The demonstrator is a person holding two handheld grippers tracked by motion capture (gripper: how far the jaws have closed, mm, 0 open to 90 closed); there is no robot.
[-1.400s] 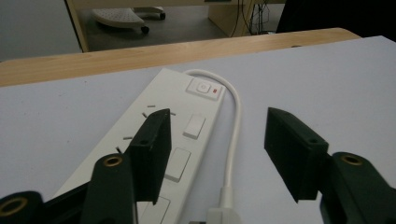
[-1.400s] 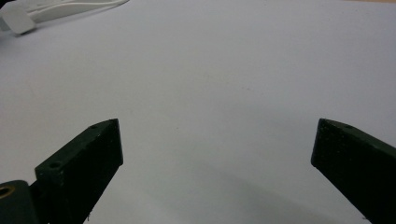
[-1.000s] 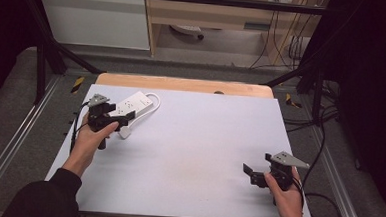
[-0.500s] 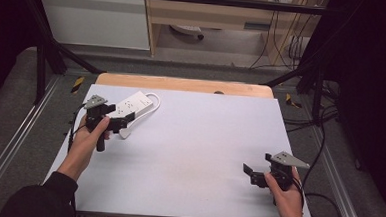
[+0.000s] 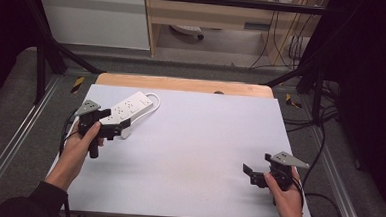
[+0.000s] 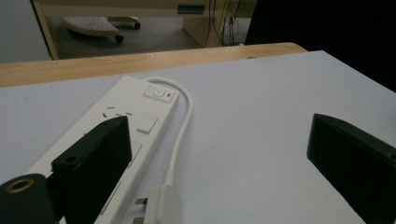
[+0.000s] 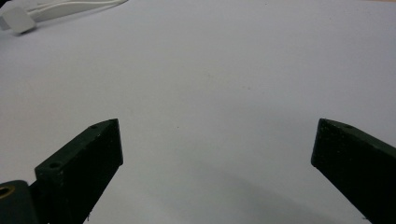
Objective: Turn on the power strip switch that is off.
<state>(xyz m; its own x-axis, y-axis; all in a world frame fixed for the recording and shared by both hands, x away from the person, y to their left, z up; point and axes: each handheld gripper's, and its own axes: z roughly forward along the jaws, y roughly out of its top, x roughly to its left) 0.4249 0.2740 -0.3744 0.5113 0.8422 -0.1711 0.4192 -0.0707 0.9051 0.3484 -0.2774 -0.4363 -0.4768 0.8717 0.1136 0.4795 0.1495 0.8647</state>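
A white power strip (image 5: 129, 107) lies at the table's far left, and its white cable (image 5: 154, 99) loops back to a plug (image 6: 161, 205). In the left gripper view the strip (image 6: 126, 126) shows a switch with a red light (image 6: 161, 92). My left gripper (image 5: 119, 129) hovers at the strip's near end, open. Its left jaw is over the strip, and the plug lies low between the jaws. My right gripper (image 5: 250, 172) is held open near the front right corner, with nothing between the jaws (image 7: 217, 130).
A white sheet (image 5: 193, 153) covers the table, and a wooden strip (image 5: 182, 84) shows at its far edge. Beyond it stand a shelf unit and hanging cables (image 5: 284, 48). Metal frame rails (image 5: 9, 144) run along both sides.
My left gripper has shifted slightly toward the near side, staying at the strip's end. The right gripper has not moved.
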